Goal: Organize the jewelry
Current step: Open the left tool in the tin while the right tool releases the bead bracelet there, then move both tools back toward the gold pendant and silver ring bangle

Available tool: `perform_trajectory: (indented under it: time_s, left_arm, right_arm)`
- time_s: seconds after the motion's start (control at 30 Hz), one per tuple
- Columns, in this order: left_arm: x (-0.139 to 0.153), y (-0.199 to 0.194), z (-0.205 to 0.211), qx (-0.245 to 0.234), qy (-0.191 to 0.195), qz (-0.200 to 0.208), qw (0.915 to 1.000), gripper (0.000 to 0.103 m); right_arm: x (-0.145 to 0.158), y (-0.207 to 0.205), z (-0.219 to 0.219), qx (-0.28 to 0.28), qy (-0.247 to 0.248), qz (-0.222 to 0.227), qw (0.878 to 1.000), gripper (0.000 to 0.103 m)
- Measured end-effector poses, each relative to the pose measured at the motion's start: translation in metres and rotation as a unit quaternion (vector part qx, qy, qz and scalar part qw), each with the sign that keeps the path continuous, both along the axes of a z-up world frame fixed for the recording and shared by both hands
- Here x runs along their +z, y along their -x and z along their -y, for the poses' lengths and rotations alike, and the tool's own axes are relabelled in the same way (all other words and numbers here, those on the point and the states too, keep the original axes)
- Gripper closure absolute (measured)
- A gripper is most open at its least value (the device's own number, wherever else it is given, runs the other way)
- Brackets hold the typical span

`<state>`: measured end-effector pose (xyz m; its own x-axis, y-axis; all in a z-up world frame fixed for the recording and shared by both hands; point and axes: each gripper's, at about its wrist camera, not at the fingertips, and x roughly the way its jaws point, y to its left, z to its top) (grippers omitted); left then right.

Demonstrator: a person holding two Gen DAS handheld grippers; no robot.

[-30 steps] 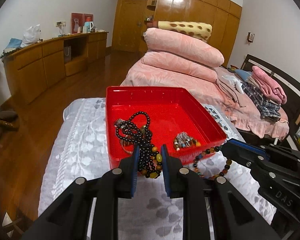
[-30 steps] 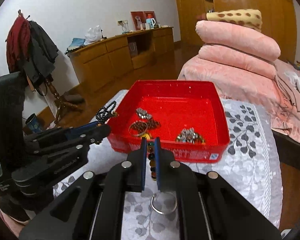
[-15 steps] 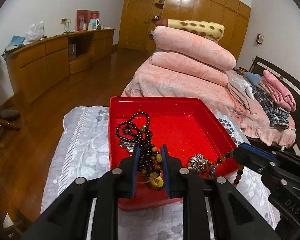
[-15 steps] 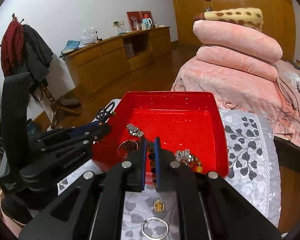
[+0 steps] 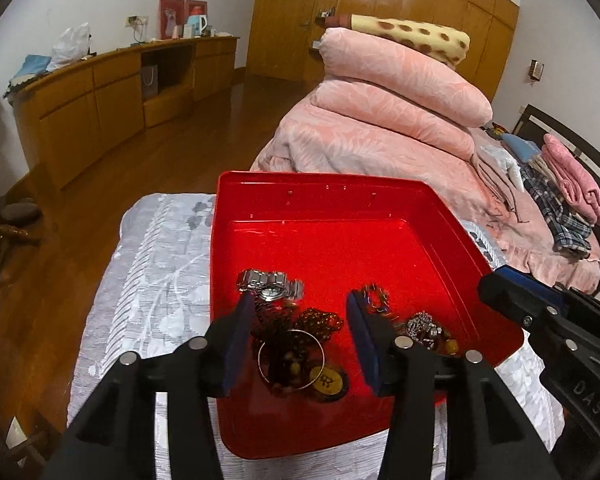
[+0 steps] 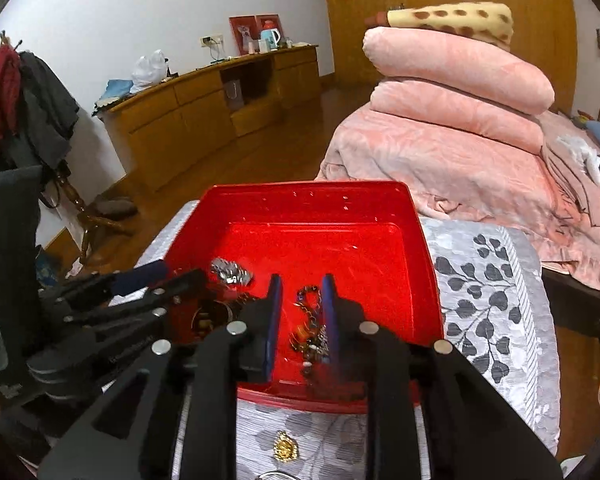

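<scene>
Hovering over the near end of the red tray (image 5: 328,200), the left gripper (image 5: 300,320) has its blue-padded jaws spread, having just been opening, and nothing is pinched between them. Below the gap, on the tray floor, lie a dark bead necklace (image 5: 300,322), a thin metal bangle (image 5: 291,359) and a round gold pendant (image 5: 329,379). A silver watch (image 5: 270,283) rests just beyond the left pad, toward the tray's left wall. To the right, the right gripper (image 6: 301,308) also hangs over the tray's near edge; its jaws stand slightly apart, having just been opening, and a multicoloured bead bracelet (image 6: 310,328) lies in the tray under the gap, free of the pads. A small silver cluster (image 5: 422,326) sits near the tray's near right corner. The tray stands on a grey leaf-patterned cloth (image 6: 492,304). On that cloth, nearer than the tray, a small gold brooch (image 6: 285,447) lies by itself.
</scene>
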<state>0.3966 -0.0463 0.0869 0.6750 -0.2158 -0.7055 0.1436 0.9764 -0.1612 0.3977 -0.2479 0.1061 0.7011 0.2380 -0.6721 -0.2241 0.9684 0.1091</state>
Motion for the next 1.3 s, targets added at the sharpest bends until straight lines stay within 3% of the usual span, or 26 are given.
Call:
perform_trajectory:
  time_s: [0.13,0.23,0.53,0.87,1.1,1.3]
  left_arm:
    - [0.004,0.010,-0.001,-0.001,-0.003,0.010,0.9999,0.055]
    - [0.008,0.022,-0.004,0.002,-0.009,0.019,0.9998,0.051]
    - [0.002,0.075,-0.009,-0.011,-0.020,0.037,0.9991,0.042]
    - [-0.036,0.122,-0.018,-0.009,-0.027,0.001,0.9996,0.028]
    - [-0.055,0.145,-0.026,-0.004,-0.031,-0.022,0.9993,0.019]
    - [-0.060,0.154,-0.036,0.007,-0.033,-0.027,0.9991,0.016]
  right_arm:
    - [-0.003,0.007,0.006,-0.009,0.004,0.002,1.000,0.079]
    - [-0.004,0.017,0.011,-0.018,0.006,0.006,1.000,0.070]
    - [-0.029,0.078,0.018,-0.018,0.021,-0.008,1.000,0.054]
    - [-0.069,0.134,0.014,-0.017,0.031,-0.051,0.998,0.032]
    - [-0.083,0.147,0.006,-0.011,0.035,-0.066,0.997,0.016]
    - [-0.092,0.142,0.001,-0.015,0.035,-0.082,0.996,0.014]
